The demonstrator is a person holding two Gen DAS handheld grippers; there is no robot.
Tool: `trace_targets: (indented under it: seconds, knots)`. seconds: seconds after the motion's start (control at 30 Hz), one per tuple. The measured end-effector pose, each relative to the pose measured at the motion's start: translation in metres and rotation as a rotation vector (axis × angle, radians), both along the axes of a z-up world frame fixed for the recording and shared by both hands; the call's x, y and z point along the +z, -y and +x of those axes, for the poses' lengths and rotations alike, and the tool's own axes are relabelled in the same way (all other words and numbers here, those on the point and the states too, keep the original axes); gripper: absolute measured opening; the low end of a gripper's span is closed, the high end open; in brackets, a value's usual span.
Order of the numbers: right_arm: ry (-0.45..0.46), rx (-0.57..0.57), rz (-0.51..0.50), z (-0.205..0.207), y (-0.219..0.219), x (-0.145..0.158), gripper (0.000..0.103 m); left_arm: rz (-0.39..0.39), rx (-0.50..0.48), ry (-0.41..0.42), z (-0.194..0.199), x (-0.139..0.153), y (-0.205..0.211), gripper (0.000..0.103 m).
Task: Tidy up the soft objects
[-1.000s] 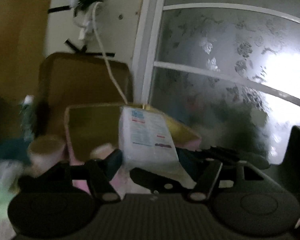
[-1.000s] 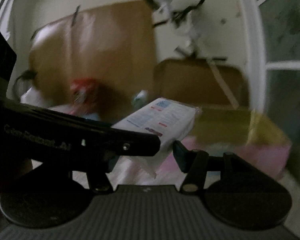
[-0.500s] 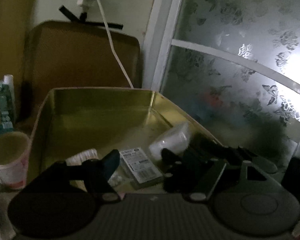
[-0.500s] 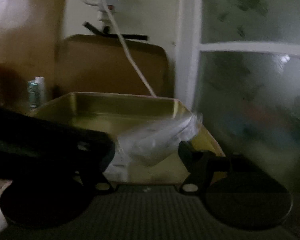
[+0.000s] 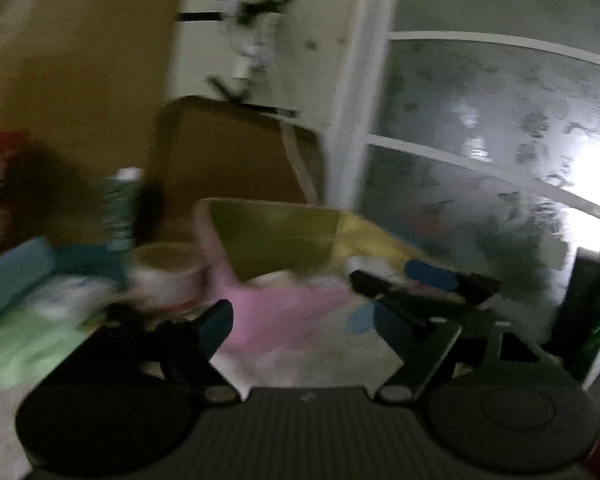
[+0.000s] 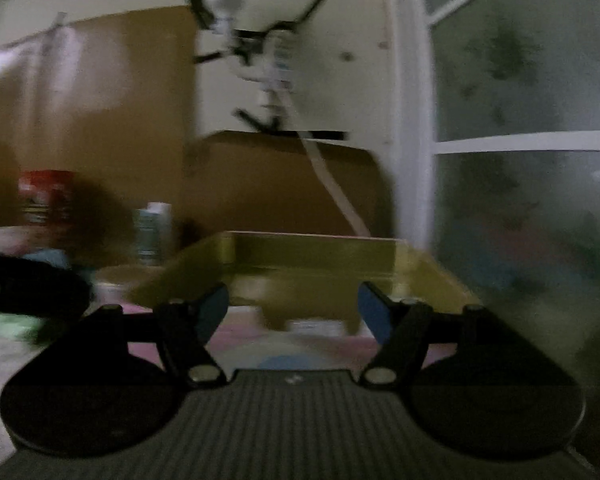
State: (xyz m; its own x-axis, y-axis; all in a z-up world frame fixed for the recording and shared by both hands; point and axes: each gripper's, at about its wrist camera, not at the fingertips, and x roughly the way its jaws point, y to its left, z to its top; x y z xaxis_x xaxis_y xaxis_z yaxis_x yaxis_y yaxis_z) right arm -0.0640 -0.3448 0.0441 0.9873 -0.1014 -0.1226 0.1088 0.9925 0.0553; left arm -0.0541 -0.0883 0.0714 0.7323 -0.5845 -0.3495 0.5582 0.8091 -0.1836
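Observation:
Both views are blurred by motion. A gold box [image 5: 276,240] stands on a pink-patterned cloth [image 5: 284,320] against the wall; it also shows in the right wrist view [image 6: 308,256]. My left gripper [image 5: 300,320] is open and empty, pulled back from the box. My right gripper [image 6: 294,312] is open and empty in front of the box; it shows in the left wrist view [image 5: 420,284] by the box's right side. A white soft item [image 5: 276,278] lies blurred at the box's front. A green soft pack [image 5: 24,352] lies at the left.
A paper cup [image 5: 166,268] stands left of the box, with a green tube [image 5: 120,208] and a teal pack [image 5: 16,276] behind it. A brown board [image 6: 284,184] and a white cable [image 6: 332,188] are behind the box. A frosted glass door [image 5: 500,160] is on the right.
The plastic-wrapped pack held between both grippers a second ago was let go into the box. Both grippers have opened and drawn back from it.

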Motion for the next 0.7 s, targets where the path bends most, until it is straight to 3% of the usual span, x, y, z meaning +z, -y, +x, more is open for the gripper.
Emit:
trace_targets:
  seconds: [0.2,0.33,0.47,0.7]
  knots:
    - [-0.074,0.281,0.022,0.011,-0.054,0.006,0.056,0.059,0.26,-0.07,0.009,-0.025,-0.083,0.079]
    - [-0.147,0.402,-0.008,0.032,-0.096,0.004,0.055,0.083,0.391,-0.082,0.019,-0.038,-0.121,0.078]
    - [-0.235,0.435,0.025,0.06,-0.117,0.002,0.057,0.038,0.388,-0.128,0.029,-0.049,-0.138,0.076]
    - [-0.353,0.417,0.06,0.098,-0.141,-0.008,0.061,-0.021,0.351,-0.137,0.029,-0.053,-0.143,0.076]
